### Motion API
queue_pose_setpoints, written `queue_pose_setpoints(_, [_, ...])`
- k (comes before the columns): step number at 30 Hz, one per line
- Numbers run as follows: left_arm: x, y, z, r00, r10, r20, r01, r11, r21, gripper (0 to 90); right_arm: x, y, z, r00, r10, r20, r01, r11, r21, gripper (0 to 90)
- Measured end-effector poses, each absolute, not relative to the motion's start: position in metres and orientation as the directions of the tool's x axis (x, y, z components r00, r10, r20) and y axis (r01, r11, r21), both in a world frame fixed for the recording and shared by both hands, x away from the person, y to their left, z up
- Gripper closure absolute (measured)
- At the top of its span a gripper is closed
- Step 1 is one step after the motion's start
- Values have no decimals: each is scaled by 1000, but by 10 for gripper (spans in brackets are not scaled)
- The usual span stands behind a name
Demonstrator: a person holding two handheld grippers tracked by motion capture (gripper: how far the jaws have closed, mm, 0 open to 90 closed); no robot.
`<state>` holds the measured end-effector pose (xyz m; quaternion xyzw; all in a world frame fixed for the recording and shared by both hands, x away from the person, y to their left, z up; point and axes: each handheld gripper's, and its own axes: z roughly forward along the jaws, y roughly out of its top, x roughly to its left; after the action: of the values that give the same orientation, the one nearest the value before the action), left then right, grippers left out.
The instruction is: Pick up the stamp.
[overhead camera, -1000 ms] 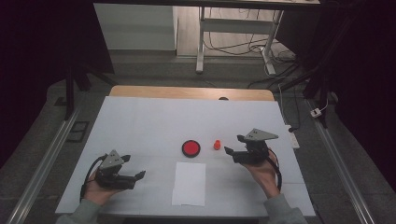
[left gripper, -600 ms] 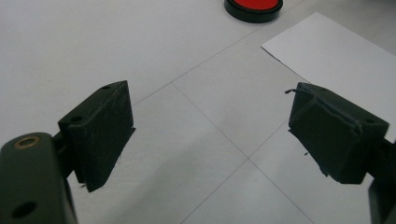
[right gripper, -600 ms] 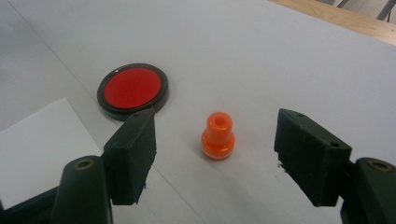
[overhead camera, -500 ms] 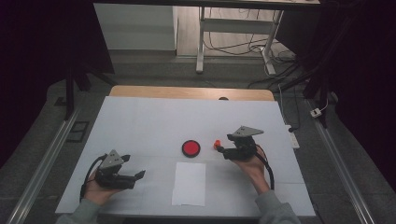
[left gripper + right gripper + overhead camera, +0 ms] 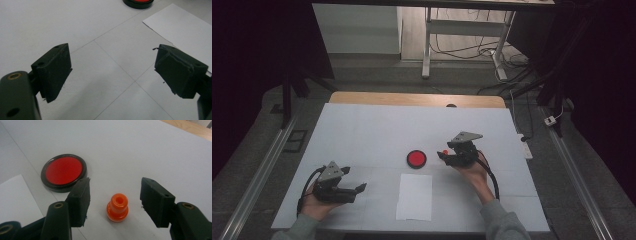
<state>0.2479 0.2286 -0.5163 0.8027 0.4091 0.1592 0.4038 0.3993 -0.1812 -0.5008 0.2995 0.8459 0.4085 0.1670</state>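
Orange plastic peg (image 5: 117,207): small, knob-topped, upright on the white desk (image 5: 377,130), near mid-desk toward the right edge, just right of the red disc (image 5: 416,158) in its black rim.

Right tool (image 5: 113,202): jaws have just been closing and stand either side of the peg with a gap on both sides; nothing gripped yet.

Left tool (image 5: 112,72): jaws wide apart, nothing between them, resting near the front-left corner.

White paper sheet (image 5: 414,196): flat near the front edge, in front of the disc.

Risks, as judged:
- Peg sits slightly nearer one jaw; that pad may meet it first and tip or skid it.
- Rounded, waisted body may squirt out of flat pads if pinched on the bulge.
- The jaw on the disc's side lies close to the disc's rim and may nudge it.
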Motion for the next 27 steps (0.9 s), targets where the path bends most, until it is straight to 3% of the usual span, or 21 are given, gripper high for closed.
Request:
queue_pose_setpoints(18, [248,230,-517,616,784,-79,529,-337,779,137,406,-184,-512,-757,654,-11,415,493,765,494])
queue_pose_setpoints(27, [247,231,-517,613,786,-81,529,-333,780,137,406,-182,-515,-763,646,-15,420,514,748,650])
